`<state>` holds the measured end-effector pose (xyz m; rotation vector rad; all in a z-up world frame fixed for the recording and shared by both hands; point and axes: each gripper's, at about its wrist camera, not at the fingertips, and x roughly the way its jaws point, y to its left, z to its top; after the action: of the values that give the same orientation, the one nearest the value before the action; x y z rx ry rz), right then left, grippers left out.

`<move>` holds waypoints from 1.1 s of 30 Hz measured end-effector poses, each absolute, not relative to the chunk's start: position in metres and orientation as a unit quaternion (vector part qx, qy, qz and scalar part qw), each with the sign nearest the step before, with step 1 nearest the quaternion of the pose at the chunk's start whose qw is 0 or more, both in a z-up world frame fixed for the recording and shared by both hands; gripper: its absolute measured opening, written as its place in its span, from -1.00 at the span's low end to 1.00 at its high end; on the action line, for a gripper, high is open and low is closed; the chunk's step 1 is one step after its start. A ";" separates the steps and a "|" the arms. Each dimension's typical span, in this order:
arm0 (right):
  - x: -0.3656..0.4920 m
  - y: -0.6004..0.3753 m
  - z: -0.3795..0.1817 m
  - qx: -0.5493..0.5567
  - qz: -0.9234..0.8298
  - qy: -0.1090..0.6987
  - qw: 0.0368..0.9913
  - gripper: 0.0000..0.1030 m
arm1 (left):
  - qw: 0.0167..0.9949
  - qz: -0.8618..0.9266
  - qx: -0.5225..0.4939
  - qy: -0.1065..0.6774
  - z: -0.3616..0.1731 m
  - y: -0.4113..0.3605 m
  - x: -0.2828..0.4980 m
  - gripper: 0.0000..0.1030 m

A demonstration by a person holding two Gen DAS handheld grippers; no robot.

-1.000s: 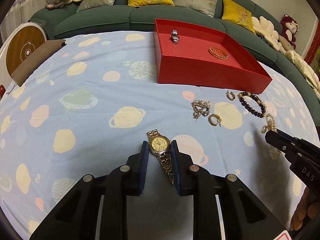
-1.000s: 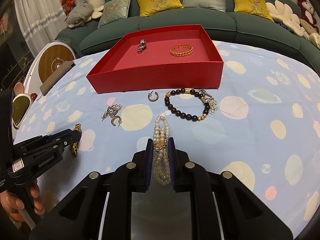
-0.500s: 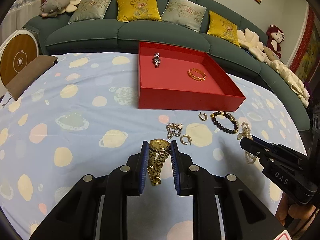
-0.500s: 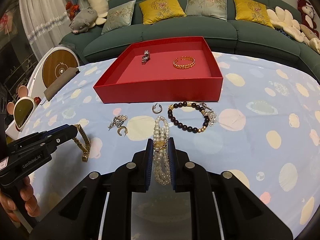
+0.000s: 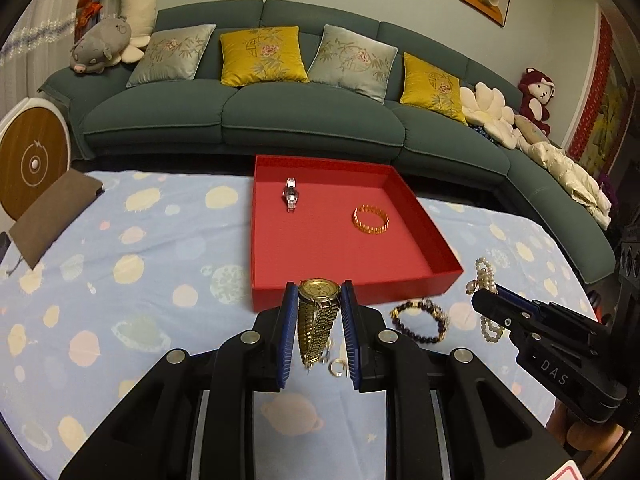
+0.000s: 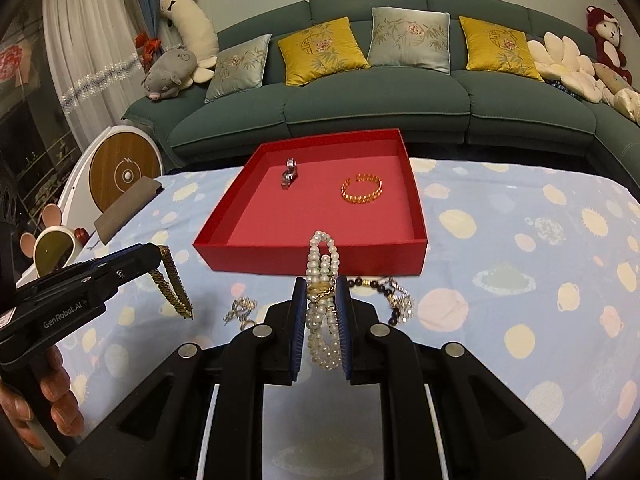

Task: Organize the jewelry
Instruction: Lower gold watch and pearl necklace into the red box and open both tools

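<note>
Soft, even indoor light fills both views, slightly dim and warm. Fisheye distortion bends the sofa point(image 5: 304, 116) and darkens the corners into a black vignette. Faint shadows lie on the bench cloth point(image 6: 520, 248). Detail stays sharp centrally, softer at the edges.

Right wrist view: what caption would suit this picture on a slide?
Right gripper lifts a pearl bracelet toward the red tray.

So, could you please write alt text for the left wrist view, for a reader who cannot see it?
The left tool holds a gold watch lifted above a blue planet-print cloth, just before a red tray containing a silver watch and a gold bracelet. At right, the right tool carries a pearl bracelet.
</note>
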<state>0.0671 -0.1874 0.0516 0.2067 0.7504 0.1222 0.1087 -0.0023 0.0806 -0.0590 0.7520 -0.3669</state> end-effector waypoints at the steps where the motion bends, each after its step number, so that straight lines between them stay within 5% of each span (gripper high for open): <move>1: 0.073 -0.191 0.058 0.103 0.062 0.361 0.925 -0.73 | 0.915 -0.177 -0.030 0.361 0.086 -0.003 0.115 -0.64; 8: 0.135 -0.209 0.070 0.127 0.057 0.356 0.924 -0.73 | 0.922 -0.161 -0.014 0.352 0.098 -0.022 0.178 -0.64; 25: 0.205 -0.206 0.001 0.139 0.046 0.412 0.899 -0.68 | 0.910 -0.123 -0.028 0.395 0.035 -0.029 0.244 -0.60; 28: 0.200 -0.210 0.005 0.140 0.032 0.401 0.905 -0.22 | 0.912 -0.117 -0.051 0.390 0.040 -0.023 0.243 -0.45; 29: 0.195 -0.212 0.010 0.144 0.030 0.393 0.908 -0.18 | 0.912 -0.113 -0.056 0.390 0.044 -0.019 0.242 -0.29; 33: 0.176 -0.220 0.034 0.145 0.029 0.370 0.917 -0.18 | 0.914 -0.113 -0.076 0.381 0.065 -0.002 0.226 -0.29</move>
<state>0.1762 -0.2203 0.0344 0.2982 0.7607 0.0599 0.2259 -0.0021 0.0654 -0.1572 0.7852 -0.2317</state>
